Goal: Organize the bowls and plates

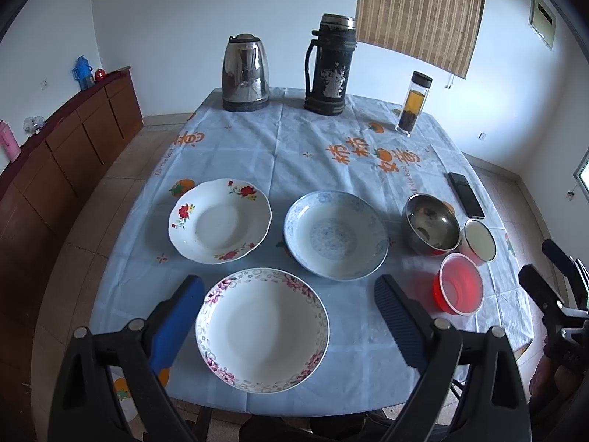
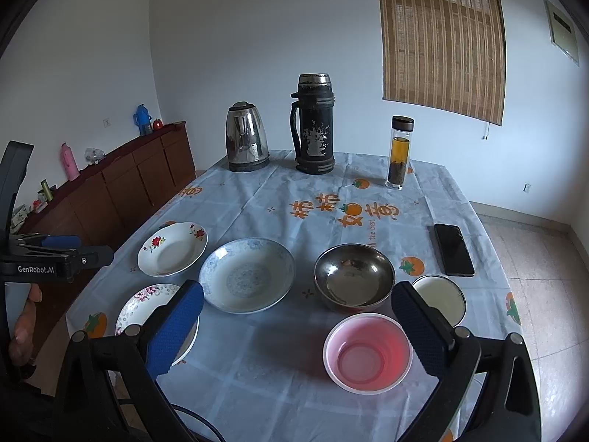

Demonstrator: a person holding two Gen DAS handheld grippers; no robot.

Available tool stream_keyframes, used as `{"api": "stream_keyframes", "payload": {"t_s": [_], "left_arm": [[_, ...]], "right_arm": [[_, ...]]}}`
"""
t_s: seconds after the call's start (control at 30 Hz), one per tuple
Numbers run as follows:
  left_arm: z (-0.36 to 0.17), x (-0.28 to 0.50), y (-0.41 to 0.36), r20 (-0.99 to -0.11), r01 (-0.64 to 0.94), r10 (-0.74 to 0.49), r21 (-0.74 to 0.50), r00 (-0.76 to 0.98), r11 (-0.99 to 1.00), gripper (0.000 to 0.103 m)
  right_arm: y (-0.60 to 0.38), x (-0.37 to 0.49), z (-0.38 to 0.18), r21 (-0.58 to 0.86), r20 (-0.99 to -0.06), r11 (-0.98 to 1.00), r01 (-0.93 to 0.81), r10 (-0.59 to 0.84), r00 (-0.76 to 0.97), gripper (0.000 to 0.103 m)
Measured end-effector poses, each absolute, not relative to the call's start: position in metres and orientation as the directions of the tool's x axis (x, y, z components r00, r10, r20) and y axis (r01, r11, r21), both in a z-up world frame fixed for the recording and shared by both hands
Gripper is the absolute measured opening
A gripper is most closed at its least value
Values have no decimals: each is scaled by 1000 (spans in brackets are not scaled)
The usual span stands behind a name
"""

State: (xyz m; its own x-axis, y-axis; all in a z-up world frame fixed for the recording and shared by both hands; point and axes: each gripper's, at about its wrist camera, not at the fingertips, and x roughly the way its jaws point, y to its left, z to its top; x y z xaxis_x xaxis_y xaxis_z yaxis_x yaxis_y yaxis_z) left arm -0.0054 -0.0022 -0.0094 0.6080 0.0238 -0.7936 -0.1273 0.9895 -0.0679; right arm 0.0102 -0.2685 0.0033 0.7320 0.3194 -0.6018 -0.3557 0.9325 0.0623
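Note:
Three plates lie on the blue tablecloth: a pink-flowered plate (image 1: 262, 330) (image 2: 147, 304) nearest the front, a red-flowered plate (image 1: 220, 221) (image 2: 173, 248) behind it, and a blue-patterned plate (image 1: 337, 235) (image 2: 247, 275) in the middle. To the right stand a steel bowl (image 1: 432, 223) (image 2: 354, 277), a white cup (image 1: 478, 245) (image 2: 440, 299) and a red plastic bowl (image 1: 458, 283) (image 2: 367, 353). My left gripper (image 1: 289, 305) hovers open above the pink-flowered plate. My right gripper (image 2: 296, 326) hangs open over the cloth, just left of the red bowl.
At the table's far edge stand a steel kettle (image 1: 244, 73) (image 2: 246, 137), a black thermos (image 1: 329, 64) (image 2: 313, 123) and a glass tea bottle (image 1: 412, 103) (image 2: 399, 151). A black phone (image 1: 465, 194) (image 2: 453, 249) lies at the right. A wooden sideboard (image 1: 62, 147) runs along the left wall.

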Motion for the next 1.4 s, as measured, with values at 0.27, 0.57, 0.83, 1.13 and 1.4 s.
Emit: {"api": "stream_keyframes", "payload": {"t_s": [0.27,0.57,0.83,1.13,1.4], "left_arm": [[-10,-1,-1,-794,-131,27,-66,607,989,95],[-11,5,0,-802,-138,28,-69,597,988,95],[-17,12,-1,-812,-150,31,-70,583,986,95],[-33,17,5,-847,-173,30,-73,532,982,95],[-56,16,22,-883,-225,9,-110,469,968,95]], "right_arm": [[-269,15,3,64,-605,930,-363,326,726,102],[-268,22,1,68,-611,928,-367,330,720,102],[-264,27,-3,57,-620,917,-395,343,706,102],[-257,36,-14,62,-660,910,-411,346,667,102],[-237,42,-27,76,-690,880,-469,386,612,102]]}}
